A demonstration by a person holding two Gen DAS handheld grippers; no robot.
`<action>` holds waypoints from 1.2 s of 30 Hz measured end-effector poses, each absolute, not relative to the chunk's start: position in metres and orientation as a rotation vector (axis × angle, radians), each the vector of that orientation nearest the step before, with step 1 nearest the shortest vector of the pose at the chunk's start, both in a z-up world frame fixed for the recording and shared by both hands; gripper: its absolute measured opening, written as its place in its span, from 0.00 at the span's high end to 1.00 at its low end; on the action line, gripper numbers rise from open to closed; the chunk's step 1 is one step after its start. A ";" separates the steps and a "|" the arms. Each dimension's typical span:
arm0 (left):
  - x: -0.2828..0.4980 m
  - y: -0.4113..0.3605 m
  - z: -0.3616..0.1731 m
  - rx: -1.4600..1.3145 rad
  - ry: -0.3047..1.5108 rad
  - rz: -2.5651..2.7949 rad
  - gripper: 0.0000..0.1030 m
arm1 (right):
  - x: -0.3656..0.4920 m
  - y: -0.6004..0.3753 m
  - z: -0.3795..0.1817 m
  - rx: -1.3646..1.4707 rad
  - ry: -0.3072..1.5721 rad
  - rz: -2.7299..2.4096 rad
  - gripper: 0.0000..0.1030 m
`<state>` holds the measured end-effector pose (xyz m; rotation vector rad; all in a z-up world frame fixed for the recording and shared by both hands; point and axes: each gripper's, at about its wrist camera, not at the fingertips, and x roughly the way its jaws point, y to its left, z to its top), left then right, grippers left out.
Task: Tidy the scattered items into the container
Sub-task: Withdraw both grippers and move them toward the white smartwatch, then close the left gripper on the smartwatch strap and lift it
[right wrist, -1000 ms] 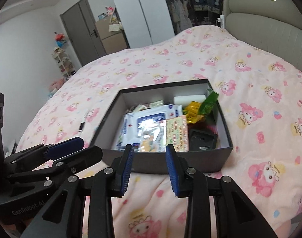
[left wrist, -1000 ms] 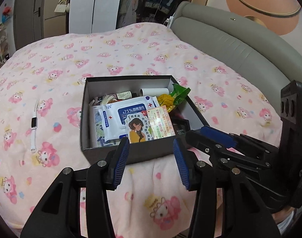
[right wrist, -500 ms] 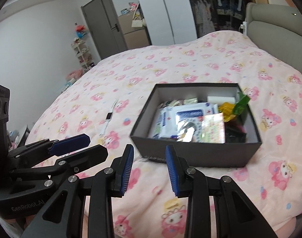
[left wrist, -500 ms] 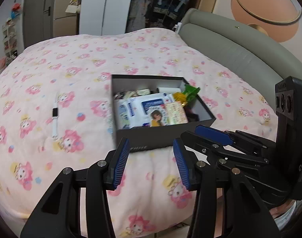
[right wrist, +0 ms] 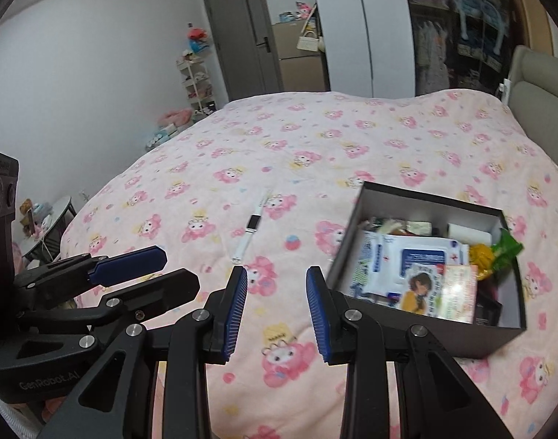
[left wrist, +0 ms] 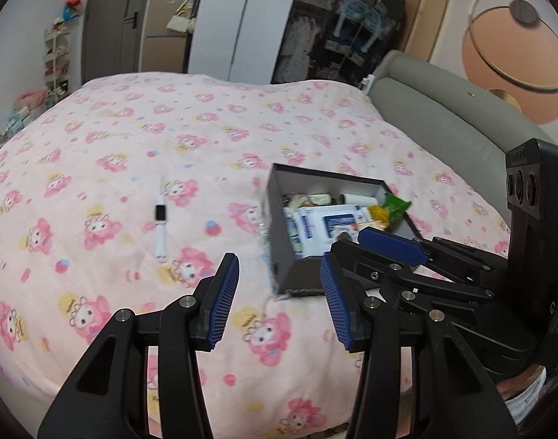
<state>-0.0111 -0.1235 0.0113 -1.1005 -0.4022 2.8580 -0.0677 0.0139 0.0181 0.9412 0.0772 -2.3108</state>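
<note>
A dark open box (left wrist: pixel 279 197) (right wrist: pixel 421 197) lies on the pink bed, holding a wet-wipes pack (left wrist: pixel 315 221) (right wrist: pixel 414 256), cards and snack packets. A white-strapped smartwatch (left wrist: pixel 161 219) (right wrist: pixel 250 228) lies on the blanket left of the box. My left gripper (left wrist: pixel 279 292) is open and empty, near the bed's front edge, pointing between watch and box. My right gripper (right wrist: pixel 277 309) is open and empty, beside it on the right; it shows in the left wrist view (left wrist: pixel 389 245) and the left gripper shows in the right wrist view (right wrist: pixel 132 263).
The pink patterned blanket (left wrist: pixel 132 146) covers the bed. A grey padded headboard (left wrist: pixel 443 128) runs along the right. Wardrobes, a door and shelves with toys (right wrist: pixel 198 73) stand beyond the far side. A small side table (right wrist: pixel 55 219) stands at the left.
Both grippers have swung left and pulled back; the box has shifted right in both views and the watch now sits nearer the centre. Both stay open and empty.
</note>
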 end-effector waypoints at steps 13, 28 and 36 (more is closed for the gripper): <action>-0.046 -0.200 -0.044 -1.188 -0.593 2.894 0.54 | -0.103 -0.064 -0.030 1.000 0.171 -2.276 0.71; -0.114 -0.275 -0.159 -1.303 -0.980 2.934 0.55 | -0.169 -0.118 -0.101 1.156 0.195 -2.215 0.71; -0.144 -0.303 -0.192 -1.332 -1.086 2.785 0.71 | -0.199 -0.155 -0.144 1.283 0.175 -2.162 0.72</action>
